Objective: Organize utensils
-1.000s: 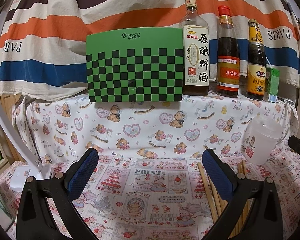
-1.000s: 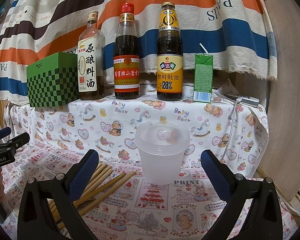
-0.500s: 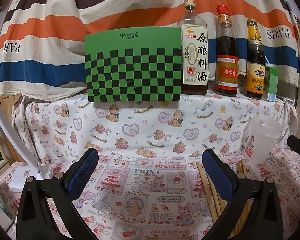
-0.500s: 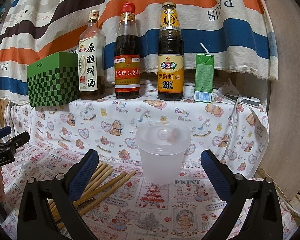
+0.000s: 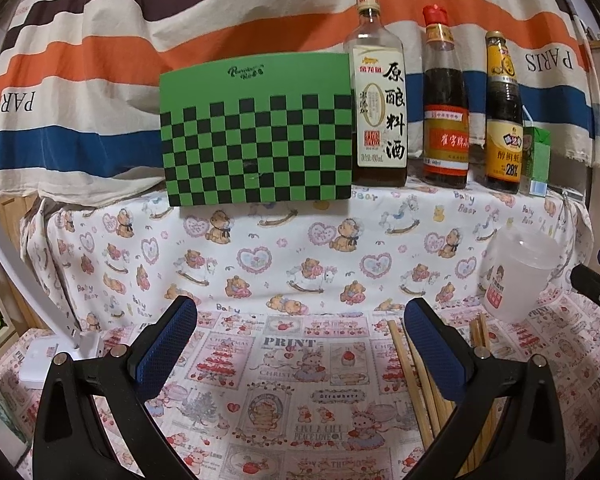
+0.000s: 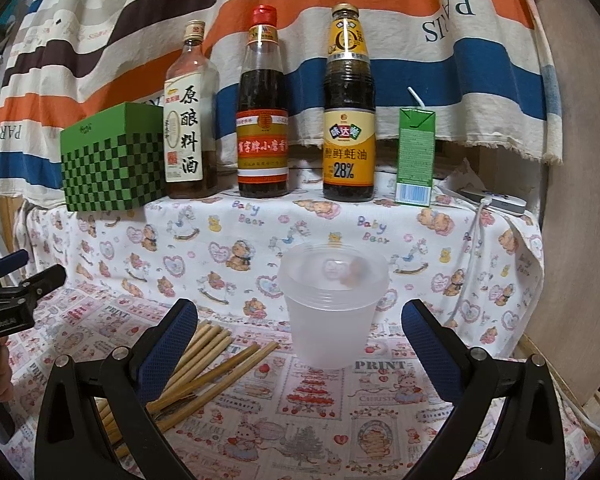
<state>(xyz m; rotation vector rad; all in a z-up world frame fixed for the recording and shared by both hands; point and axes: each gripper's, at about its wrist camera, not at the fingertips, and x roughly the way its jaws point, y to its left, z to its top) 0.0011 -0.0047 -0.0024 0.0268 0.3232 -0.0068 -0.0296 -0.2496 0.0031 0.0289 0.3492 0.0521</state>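
Note:
Several wooden chopsticks point(image 6: 216, 364) lie loose on the printed tablecloth, left of a translucent plastic cup point(image 6: 332, 308) that stands upright and looks empty. My right gripper point(image 6: 300, 348) is open and empty, the cup just beyond its fingers and the chopsticks by its left finger. In the left wrist view the chopsticks point(image 5: 416, 384) lie under and beside the right finger of my left gripper point(image 5: 300, 350), which is open and empty. The cup point(image 5: 516, 276) stands to its far right.
A raised shelf at the back holds a green checkered box point(image 5: 256, 132), three sauce bottles point(image 6: 264, 112) and a green drink carton point(image 6: 416, 156). A white lamp base point(image 5: 56, 354) sits at the left. A wooden panel point(image 6: 572, 160) bounds the right.
Both views have shifted only slightly; the left gripper has drifted a little so the shelf items sit lower and further left. Nothing was grasped or moved.

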